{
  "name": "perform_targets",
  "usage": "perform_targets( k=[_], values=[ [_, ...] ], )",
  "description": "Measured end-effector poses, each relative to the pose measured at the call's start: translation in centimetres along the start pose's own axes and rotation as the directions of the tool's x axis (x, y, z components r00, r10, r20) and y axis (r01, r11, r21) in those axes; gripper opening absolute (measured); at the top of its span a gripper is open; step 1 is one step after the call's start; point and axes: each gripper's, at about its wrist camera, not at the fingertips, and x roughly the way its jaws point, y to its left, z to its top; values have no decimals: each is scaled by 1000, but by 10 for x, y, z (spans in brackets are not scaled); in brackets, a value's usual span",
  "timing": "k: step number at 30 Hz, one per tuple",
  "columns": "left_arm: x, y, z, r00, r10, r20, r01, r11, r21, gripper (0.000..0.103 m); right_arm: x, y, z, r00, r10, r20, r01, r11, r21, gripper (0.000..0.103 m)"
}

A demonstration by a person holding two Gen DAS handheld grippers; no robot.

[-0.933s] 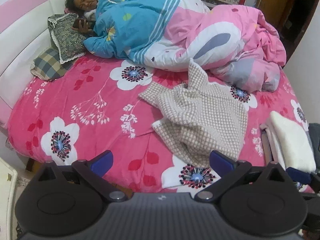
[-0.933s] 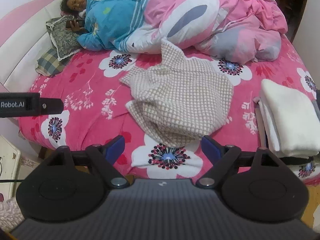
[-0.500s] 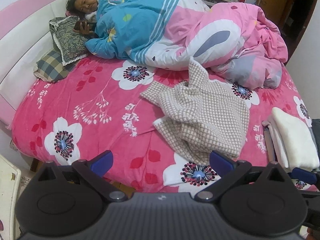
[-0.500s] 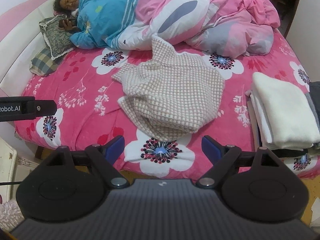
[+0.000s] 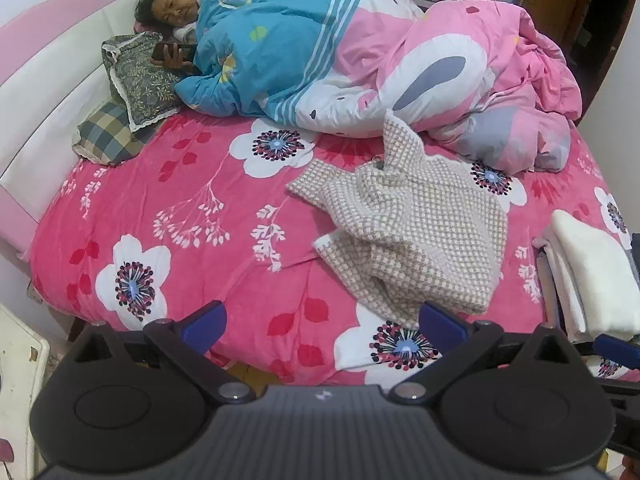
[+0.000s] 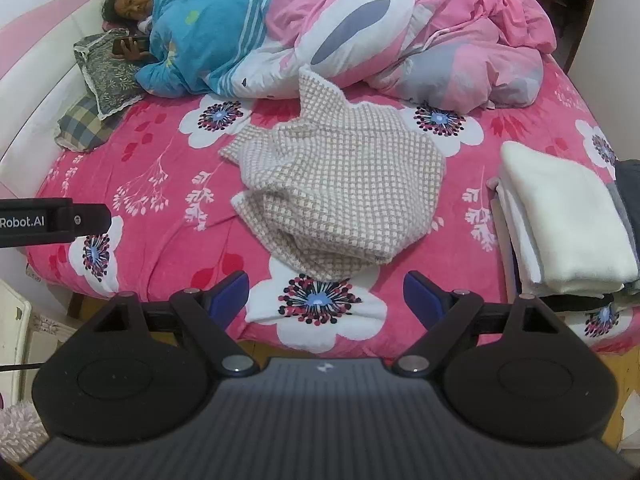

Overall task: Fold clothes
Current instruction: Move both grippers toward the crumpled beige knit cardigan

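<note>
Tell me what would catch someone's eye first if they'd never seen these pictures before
First, the bright pink flowered bedspread that fills both views, with a crumpled beige checked sweater lying in the middle of it. Behind the sweater, a person lies under a blue and pink quilt by the headboard, holding a phone. At the bed's right edge sits a stack of folded white clothes, and both grippers hover open at the near edge.

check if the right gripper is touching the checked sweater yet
Apart. The right wrist view shows the open right gripper short of the checked sweater, with pink floral bedspread visible between them.
</note>
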Motion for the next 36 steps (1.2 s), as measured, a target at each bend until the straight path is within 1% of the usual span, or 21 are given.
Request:
perform_targets(
  k=[17, 25, 36],
  values=[
    [12, -2, 10, 1000, 10, -11, -10, 1000, 12, 103, 9, 2, 4, 1000, -16, -16, 15, 1000, -6, 84],
    [22, 2, 19, 1000, -1, -21, 1, 1000, 7, 103, 16, 5, 13, 999, -26, -25, 26, 1000, -7, 84],
    [43, 12, 42, 999, -33, -34, 34, 999, 26, 103, 29, 14, 25, 998, -60, -34, 61, 998, 22, 84]
  ],
)
